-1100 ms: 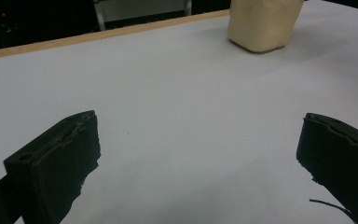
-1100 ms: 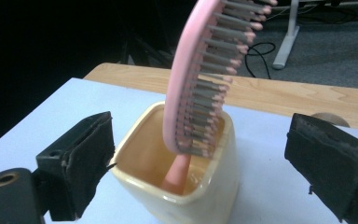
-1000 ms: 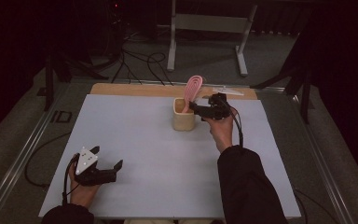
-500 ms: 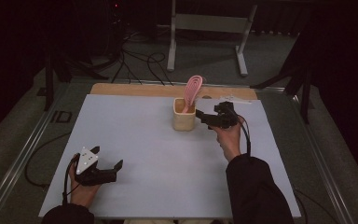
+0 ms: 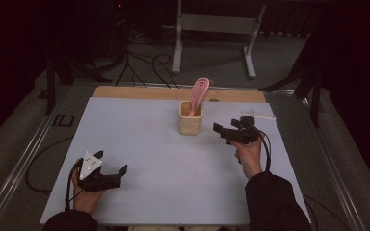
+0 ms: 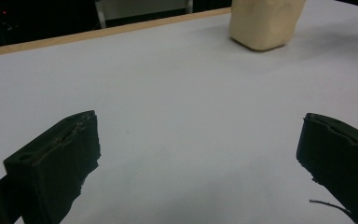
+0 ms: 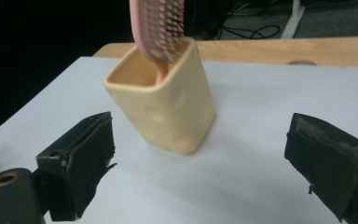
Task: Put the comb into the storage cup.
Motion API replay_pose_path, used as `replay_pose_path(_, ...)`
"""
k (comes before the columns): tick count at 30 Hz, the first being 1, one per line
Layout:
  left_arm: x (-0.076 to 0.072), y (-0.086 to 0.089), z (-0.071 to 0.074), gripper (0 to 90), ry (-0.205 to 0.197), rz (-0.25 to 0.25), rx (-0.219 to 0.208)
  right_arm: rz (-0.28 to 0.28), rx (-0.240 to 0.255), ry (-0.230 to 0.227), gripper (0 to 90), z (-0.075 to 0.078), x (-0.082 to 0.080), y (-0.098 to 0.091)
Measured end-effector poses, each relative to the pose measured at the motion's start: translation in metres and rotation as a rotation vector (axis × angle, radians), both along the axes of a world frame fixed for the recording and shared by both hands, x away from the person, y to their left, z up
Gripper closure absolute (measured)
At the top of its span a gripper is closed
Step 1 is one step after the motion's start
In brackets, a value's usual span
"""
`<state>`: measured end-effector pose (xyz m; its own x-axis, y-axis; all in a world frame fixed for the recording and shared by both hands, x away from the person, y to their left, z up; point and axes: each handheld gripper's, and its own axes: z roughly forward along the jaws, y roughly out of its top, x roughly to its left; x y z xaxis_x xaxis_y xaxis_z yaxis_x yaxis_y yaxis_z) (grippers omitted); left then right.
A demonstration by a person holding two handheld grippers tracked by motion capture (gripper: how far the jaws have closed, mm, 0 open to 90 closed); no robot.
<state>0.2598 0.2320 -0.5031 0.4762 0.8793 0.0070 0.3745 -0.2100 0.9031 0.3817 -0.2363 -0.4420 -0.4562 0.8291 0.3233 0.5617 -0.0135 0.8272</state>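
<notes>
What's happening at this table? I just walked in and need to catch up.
A person sits at a white table with a gripper in each hand. The right gripper, fingers open, is beside a cream holder with a pink brush standing in it, touching neither. The left gripper rests open near the front left of the table, holding nothing.

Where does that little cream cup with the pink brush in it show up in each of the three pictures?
High view: the cream cup stands at centre, towards the table's far edge, left of the right gripper.
Left gripper view: top right, cut off by the frame, far beyond the open jaws.
Right gripper view: centre left, close ahead of the open jaws.
Shared landmark: the wooden strip along the table's far edge.
</notes>
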Motion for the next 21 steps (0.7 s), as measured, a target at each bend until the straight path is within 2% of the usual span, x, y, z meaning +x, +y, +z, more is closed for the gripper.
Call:
replay_pose_path(3,0.0,0.0,0.0,0.1,0.003,-0.001,0.001,0.002,0.024,0.025,8.1,-0.004,-0.009,-0.007)
replay_pose_path(7,0.0,-0.001,0.0,0.1,0.003,-0.001,0.0,0.005,0.017,0.017,8.1,-0.008,-0.022,-0.013)
replay_pose_path(11,0.0,0.0,0.0,0.1,0.002,0.002,-0.001,-0.003,-0.017,0.001,8.1,-0.013,-0.036,-0.018)
replay_pose_path(13,0.0,0.0,0.0,0.1,-0.001,0.005,0.0,-0.025,-0.048,-0.02,8.1,-0.015,-0.043,-0.02)
replay_pose_path(17,-0.001,0.002,0.002,0.1,-0.015,0.021,-0.002,-0.037,-0.086,-0.027,8.2,-0.017,-0.053,-0.023)
replay_pose_path(21,-0.001,0.004,0.004,0.1,-0.025,0.028,-0.003,-0.036,-0.145,-0.067,8.5,-0.02,-0.065,-0.021)
